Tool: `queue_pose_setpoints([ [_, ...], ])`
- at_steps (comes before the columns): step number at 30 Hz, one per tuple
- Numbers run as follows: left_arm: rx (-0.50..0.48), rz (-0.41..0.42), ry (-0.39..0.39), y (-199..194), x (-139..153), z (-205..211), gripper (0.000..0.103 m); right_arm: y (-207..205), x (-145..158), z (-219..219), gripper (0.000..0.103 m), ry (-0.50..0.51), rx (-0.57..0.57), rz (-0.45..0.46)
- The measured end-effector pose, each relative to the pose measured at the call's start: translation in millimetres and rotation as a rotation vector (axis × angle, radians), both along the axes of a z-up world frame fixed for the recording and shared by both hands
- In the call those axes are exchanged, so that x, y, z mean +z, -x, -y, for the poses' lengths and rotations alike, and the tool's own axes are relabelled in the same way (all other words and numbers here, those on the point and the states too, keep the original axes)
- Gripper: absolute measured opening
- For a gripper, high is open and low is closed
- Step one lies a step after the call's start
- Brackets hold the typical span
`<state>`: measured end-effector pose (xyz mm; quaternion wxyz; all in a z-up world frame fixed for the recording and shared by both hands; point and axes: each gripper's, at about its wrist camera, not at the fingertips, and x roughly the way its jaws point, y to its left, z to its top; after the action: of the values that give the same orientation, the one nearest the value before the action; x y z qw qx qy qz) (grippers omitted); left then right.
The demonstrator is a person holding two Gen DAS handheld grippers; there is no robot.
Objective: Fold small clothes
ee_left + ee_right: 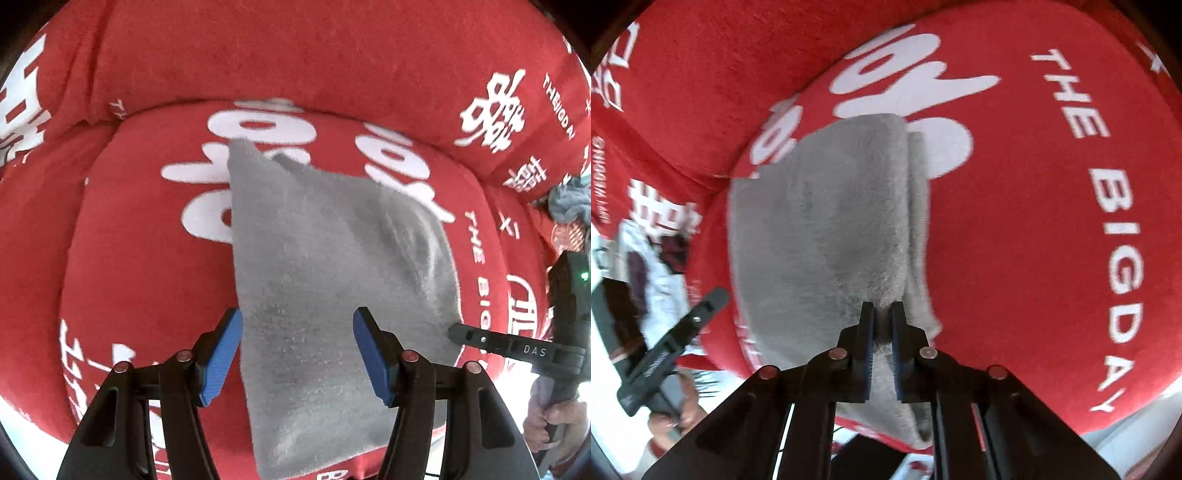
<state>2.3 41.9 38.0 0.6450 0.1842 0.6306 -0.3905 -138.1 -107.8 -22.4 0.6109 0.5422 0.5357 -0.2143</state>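
A small grey fleecy cloth (325, 258) lies on a red seat cushion (147, 240) printed with white letters. My left gripper (297, 314) hangs just above the cloth's near half, its blue pads (221, 354) wide apart and touching nothing. In the right wrist view the cloth (820, 240) is doubled over, with a fold line along its right side. My right gripper (882, 310) is shut on that folded edge, grey fleece pinched between its pads. The right gripper's black finger (458, 330) reaches the cloth's right edge in the left wrist view.
The red sofa back (295, 55) curves round behind the cushion (1015, 221). A bluish-grey garment (569, 203) lies bunched at the far right. White and maroon clothing (646, 266) sits off the cushion's left side. A person's hand (543, 421) holds the right gripper's handle.
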Motion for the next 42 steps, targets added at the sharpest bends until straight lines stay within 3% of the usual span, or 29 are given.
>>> queue_pose_setpoints([
  [2, 0.007, -0.02, -0.046, 5, -18, 0, 0.064, 2, -8, -4, 0.008, 0.033, 0.027, -0.058],
  [5, 0.029, -0.045, -0.065, 6, -29, -6, 0.064, 6, -19, -3, 0.008, 0.048, 0.023, -0.061],
  [13, 0.007, -0.011, -0.094, 7, -22, -8, 0.064, -7, -6, -16, 0.008, 0.162, 0.124, -0.114],
  [21, 0.0, -0.013, -0.132, 10, -19, -9, 0.064, 1, -5, -8, 0.014, 0.127, 0.089, -0.149],
  [25, -0.002, -0.017, -0.137, 12, -16, -11, 0.064, 5, -4, -8, 0.014, 0.134, 0.094, -0.22],
  [30, -0.001, -0.021, -0.138, 13, -13, -11, 0.064, 21, 3, -10, 0.018, 0.103, 0.05, -0.221],
  [42, -0.023, -0.017, -0.18, 21, 2, -11, 0.064, 22, 22, -23, 0.02, 0.09, 0.061, -0.223],
])
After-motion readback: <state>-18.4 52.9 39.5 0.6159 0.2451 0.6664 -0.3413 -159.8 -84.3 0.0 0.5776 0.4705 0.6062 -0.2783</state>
